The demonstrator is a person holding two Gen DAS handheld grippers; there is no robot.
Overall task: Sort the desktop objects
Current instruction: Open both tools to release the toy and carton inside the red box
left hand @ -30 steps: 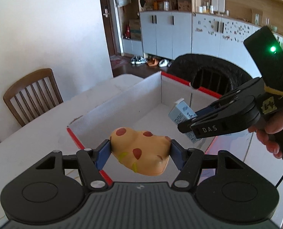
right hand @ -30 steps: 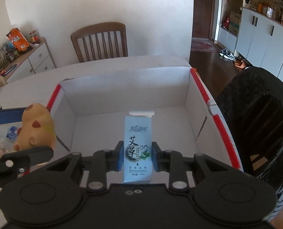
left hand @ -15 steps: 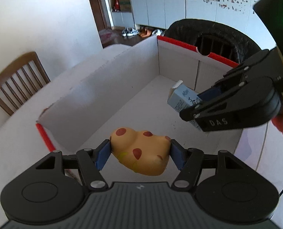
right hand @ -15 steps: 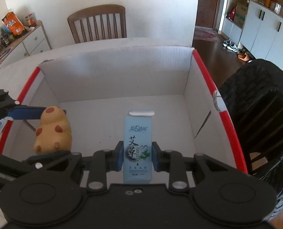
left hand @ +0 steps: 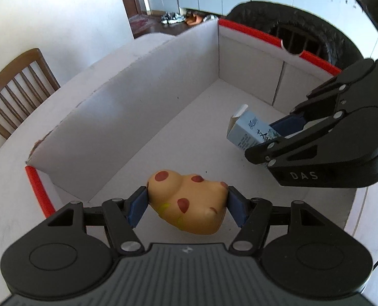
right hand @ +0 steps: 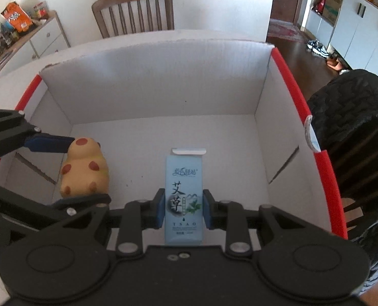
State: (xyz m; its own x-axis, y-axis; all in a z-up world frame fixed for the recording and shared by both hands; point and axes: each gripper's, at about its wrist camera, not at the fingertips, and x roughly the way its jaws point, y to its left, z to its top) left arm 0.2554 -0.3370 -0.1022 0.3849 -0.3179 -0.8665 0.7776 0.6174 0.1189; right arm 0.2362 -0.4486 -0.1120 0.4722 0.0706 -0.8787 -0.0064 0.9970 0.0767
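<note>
- The left gripper point(left hand: 187, 201) clenches a tan spotted toy point(left hand: 189, 202) between its blue pads, over the box floor.
- The right gripper point(right hand: 181, 210) grips a pale blue carton point(right hand: 183, 196), also inside.
- Both sit within the white cardboard box point(right hand: 148, 84) with red edges, on a white table point(left hand: 8, 219).

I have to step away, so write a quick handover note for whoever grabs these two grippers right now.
Left gripper: shut on the spotted yellow squishy toy, held inside the white cardboard box.
Right gripper: shut on the light-blue TSAO carton, also held inside the box.
Done: both items carried over the red-edged rim and into the box.
Left: lower and release each onto the box floor, which shows nothing else on it, then withdraw. Whether other items still wait on the table cannot be seen.
</note>
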